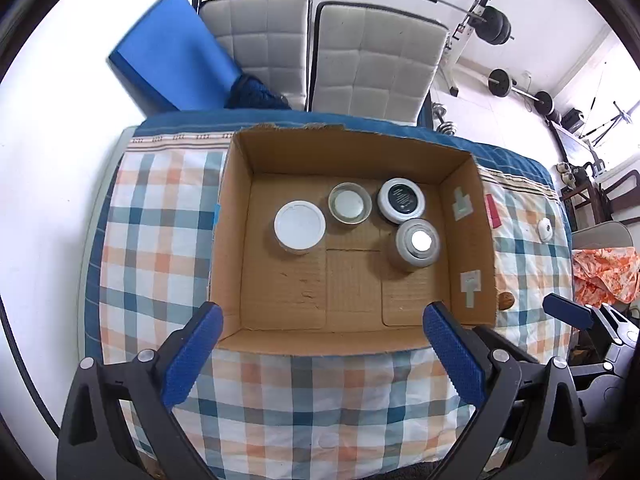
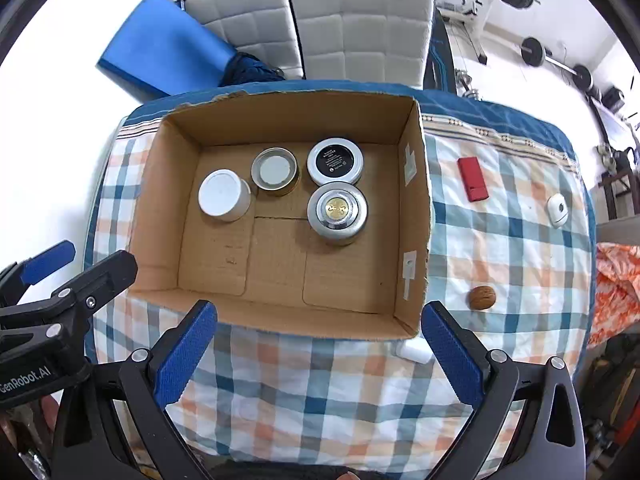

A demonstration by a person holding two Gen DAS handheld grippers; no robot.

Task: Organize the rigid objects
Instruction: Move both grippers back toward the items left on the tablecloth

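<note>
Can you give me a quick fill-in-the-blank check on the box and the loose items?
1. The cardboard box holds ____ round containers.
2. The walnut lies ____ the box.
3. The flat block on the checked cloth is ____ in colour.
4. Both the left gripper and right gripper are ____.

Missing words: four; outside; red; open

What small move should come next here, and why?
Probably swing the right gripper toward the walnut on the cloth. Its jaws are open and hold nothing, four round tins already sit in the cardboard box, and the walnut lies loose outside the box's right wall, nearest that gripper.
</note>
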